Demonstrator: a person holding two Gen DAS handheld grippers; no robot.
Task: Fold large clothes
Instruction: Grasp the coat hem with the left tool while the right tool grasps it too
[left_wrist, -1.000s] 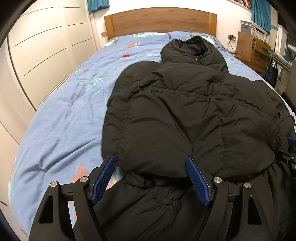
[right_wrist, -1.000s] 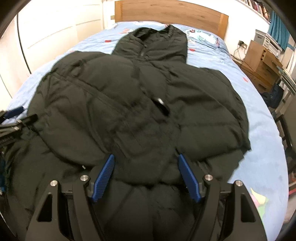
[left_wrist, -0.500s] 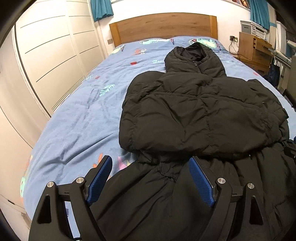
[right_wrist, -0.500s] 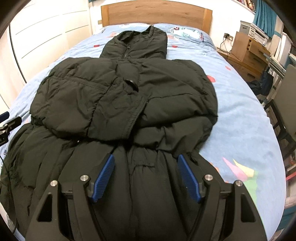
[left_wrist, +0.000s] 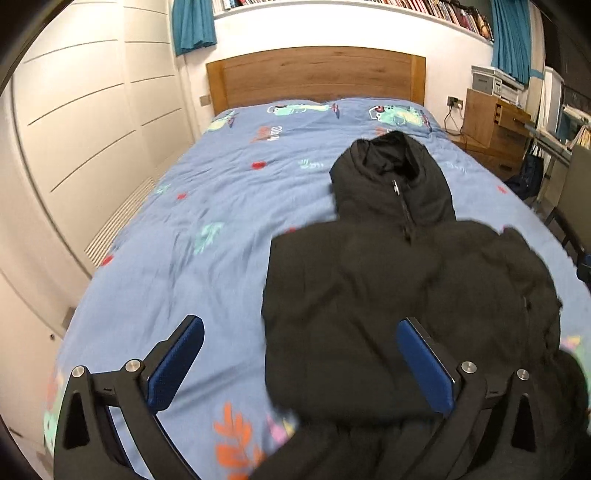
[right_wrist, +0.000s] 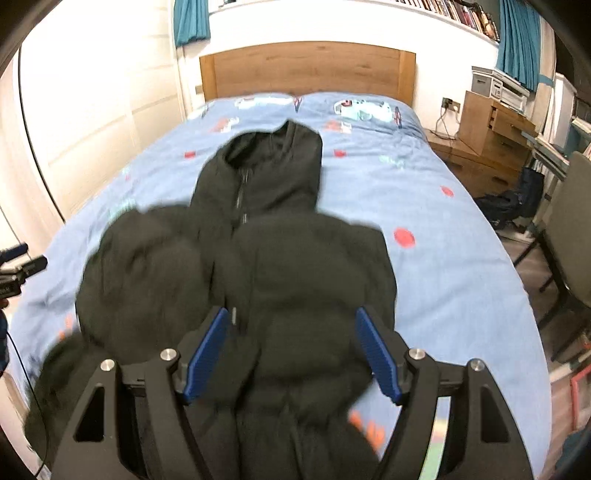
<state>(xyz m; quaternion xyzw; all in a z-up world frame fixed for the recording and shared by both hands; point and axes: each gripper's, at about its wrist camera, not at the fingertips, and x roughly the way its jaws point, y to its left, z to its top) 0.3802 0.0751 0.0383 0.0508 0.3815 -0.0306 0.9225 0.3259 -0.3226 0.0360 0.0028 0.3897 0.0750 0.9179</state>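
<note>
Lying on the blue patterned bedspread (left_wrist: 221, 206), the black puffer jacket (left_wrist: 399, 302) has its hood (left_wrist: 395, 177) pointing toward the wooden headboard (left_wrist: 314, 74) and its sleeves folded in across the chest, so the upper body forms a rounded bundle; the lower part trails away from the headboard, toward the cameras. The zip runs from the hood opening down the middle of the jacket.

The left gripper (left_wrist: 299, 363) hovers above the foot end of the bed, farthest from the headboard, its blue-padded fingers spread wide with nothing between them; one finger shows over bare bedspread, the other over the jacket's side. The right gripper (right_wrist: 291, 354) hangs over the jacket's waist, also far from the headboard, its jaws likewise parted and empty, both pads framing the puffy fabric below without pinching it. Much of the jacket is motion-blurred in both views, so fine folds cannot be made out.

A wooden bedside cabinet (right_wrist: 491, 133) stands just beside the headboard's right end, and pale wardrobe doors (left_wrist: 85, 140) line the wall off its left end.
</note>
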